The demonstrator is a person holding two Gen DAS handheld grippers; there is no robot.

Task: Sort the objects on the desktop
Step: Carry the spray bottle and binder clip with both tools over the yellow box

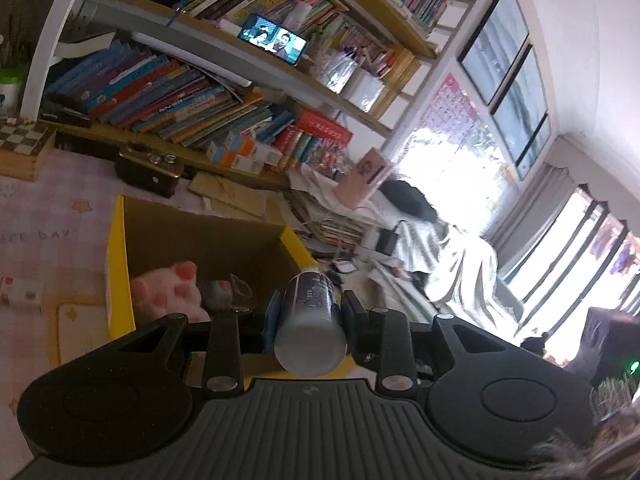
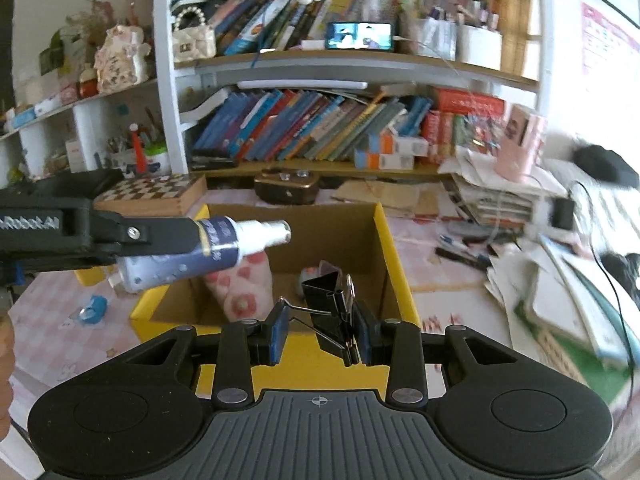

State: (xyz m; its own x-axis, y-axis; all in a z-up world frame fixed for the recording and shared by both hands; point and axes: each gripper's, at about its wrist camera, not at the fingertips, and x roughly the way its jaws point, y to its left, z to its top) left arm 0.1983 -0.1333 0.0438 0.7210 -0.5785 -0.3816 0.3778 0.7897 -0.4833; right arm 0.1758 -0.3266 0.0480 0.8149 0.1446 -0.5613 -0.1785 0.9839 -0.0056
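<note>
So I've got one thing in each gripper: left gripper point(image 1: 308, 312) is clamped on one spray bottle point(image 1: 310, 320), low centre of its view, and right gripper point(image 2: 320, 334) is pinching one black binder clip point(image 2: 332, 308). Both hang over the one yellow box point(image 2: 390, 248), mid-frame. Inside it I count one pink plush paw point(image 2: 244, 284) plus something small I can't make out.

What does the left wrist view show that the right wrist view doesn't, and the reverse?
Left wrist only: bright windows and framed pictures on the wall. Right wrist only: the right gripper shut on a black binder clip, and a small blue thing on the desk. Both: the left gripper clamping a spray bottle, the yellow box, the pink plush paw, the bookshelf.
</note>
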